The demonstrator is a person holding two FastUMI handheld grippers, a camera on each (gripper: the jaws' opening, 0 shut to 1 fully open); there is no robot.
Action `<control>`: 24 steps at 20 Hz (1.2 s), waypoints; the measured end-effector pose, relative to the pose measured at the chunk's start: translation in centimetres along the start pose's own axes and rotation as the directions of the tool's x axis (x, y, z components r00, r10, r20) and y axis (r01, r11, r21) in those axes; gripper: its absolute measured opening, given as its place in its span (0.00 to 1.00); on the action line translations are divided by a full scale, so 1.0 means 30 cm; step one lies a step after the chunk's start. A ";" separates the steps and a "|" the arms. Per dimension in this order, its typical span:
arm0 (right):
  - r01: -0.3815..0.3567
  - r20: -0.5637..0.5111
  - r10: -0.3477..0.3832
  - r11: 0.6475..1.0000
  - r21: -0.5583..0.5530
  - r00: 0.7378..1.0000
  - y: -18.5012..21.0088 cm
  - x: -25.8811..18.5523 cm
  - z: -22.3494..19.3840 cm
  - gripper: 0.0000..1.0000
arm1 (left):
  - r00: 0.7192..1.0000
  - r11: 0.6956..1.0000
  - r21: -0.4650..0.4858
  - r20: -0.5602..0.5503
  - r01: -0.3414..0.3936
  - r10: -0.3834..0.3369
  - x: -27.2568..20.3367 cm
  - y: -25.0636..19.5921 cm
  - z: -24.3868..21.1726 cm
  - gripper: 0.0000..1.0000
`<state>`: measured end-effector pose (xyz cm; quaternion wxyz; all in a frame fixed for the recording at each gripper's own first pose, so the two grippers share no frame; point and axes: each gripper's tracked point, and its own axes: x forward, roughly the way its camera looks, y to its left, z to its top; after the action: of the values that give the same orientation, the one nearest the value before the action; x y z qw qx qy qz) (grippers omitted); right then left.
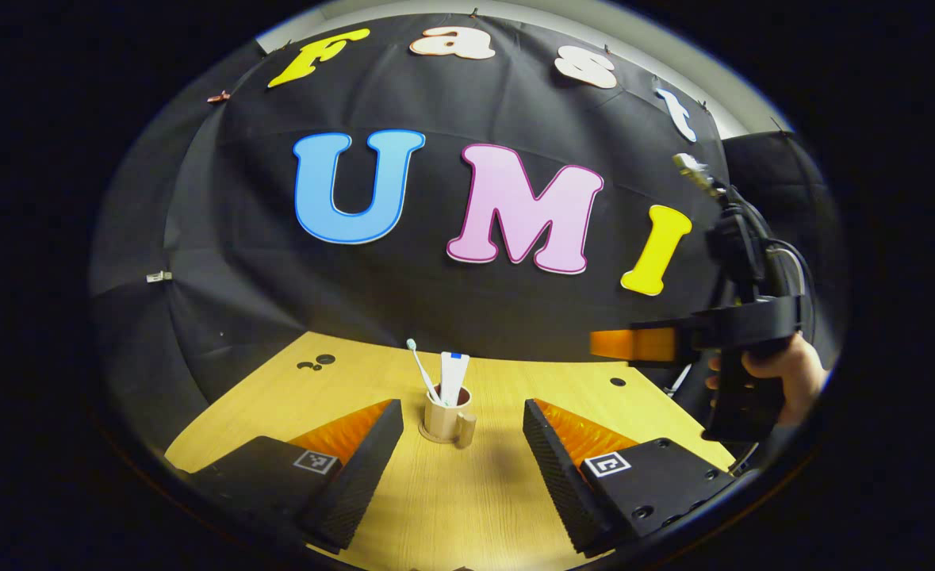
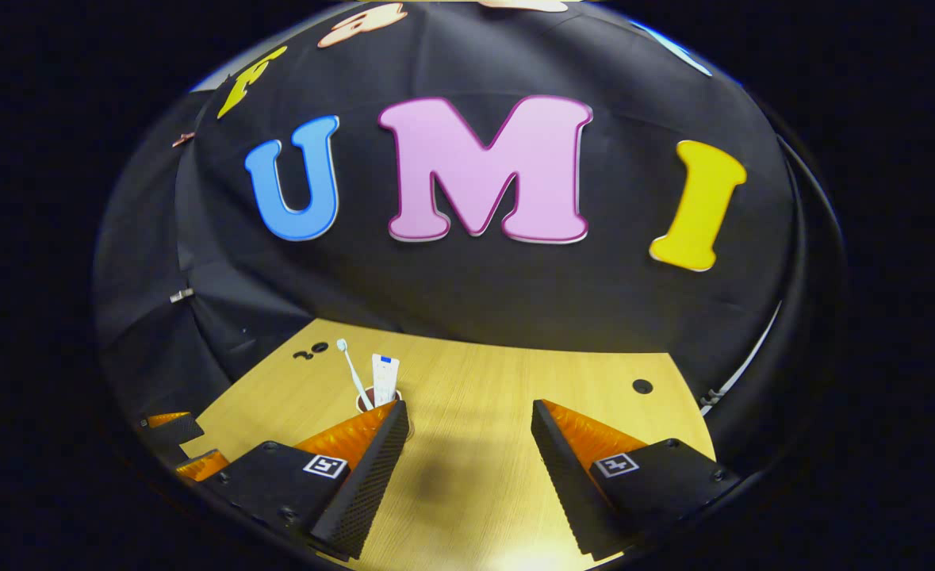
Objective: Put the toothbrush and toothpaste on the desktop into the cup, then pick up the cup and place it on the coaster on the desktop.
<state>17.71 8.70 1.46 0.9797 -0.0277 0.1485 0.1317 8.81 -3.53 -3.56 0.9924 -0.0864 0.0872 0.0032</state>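
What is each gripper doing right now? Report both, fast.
Left gripper: open, holding nothing; the cup stands ahead between its fingers, untouched.
Right gripper: open, holding nothing, above the desktop.

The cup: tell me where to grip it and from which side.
Grip the cup across its round body, coming level from the near side. The toothbrush and toothpaste sticking out block the top; its handle points near-right, so avoid it.

Both tongs point(image 1: 461, 424) point(image 2: 467, 428) wide apart, empty.
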 end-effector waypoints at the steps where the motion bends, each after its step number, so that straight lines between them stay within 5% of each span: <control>1: 0.022 0.035 -0.022 1.000 0.001 0.999 -0.028 -0.049 0.020 0.97 | 1.000 1.000 -0.005 0.009 -0.004 0.004 -0.002 -0.015 0.022 0.97; 5: 0.105 0.183 -0.112 0.993 0.045 0.977 -0.075 -0.264 0.050 0.96 | 0.994 1.000 -0.011 0.108 -0.018 0.019 -0.070 -0.053 0.138 0.97; 9: 0.141 0.212 -0.166 0.982 0.127 0.963 -0.119 -0.430 -0.021 0.96 | 0.972 0.998 0.046 0.234 -0.030 0.019 -0.179 -0.071 0.242 0.97; 12: 0.161 0.248 -0.194 0.976 0.148 0.949 -0.156 -0.536 -0.086 0.98 | 0.961 1.000 0.019 0.277 0.003 -0.008 -0.236 -0.083 0.269 0.92; 13: 0.175 0.255 -0.209 0.973 0.151 0.944 -0.173 -0.563 -0.106 0.98 | 0.959 1.000 0.003 0.282 0.013 -0.013 -0.246 -0.087 0.273 0.96; 24: 0.120 0.247 -0.156 0.981 0.155 0.956 -0.104 -0.605 -0.214 0.98 | 0.970 0.999 0.031 0.239 0.034 -0.041 -0.236 -0.101 0.219 0.97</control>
<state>-0.01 0.57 0.78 0.9970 0.0471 0.0263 0.0547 3.04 -5.34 4.57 0.9967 -0.0737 -0.0347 -0.0064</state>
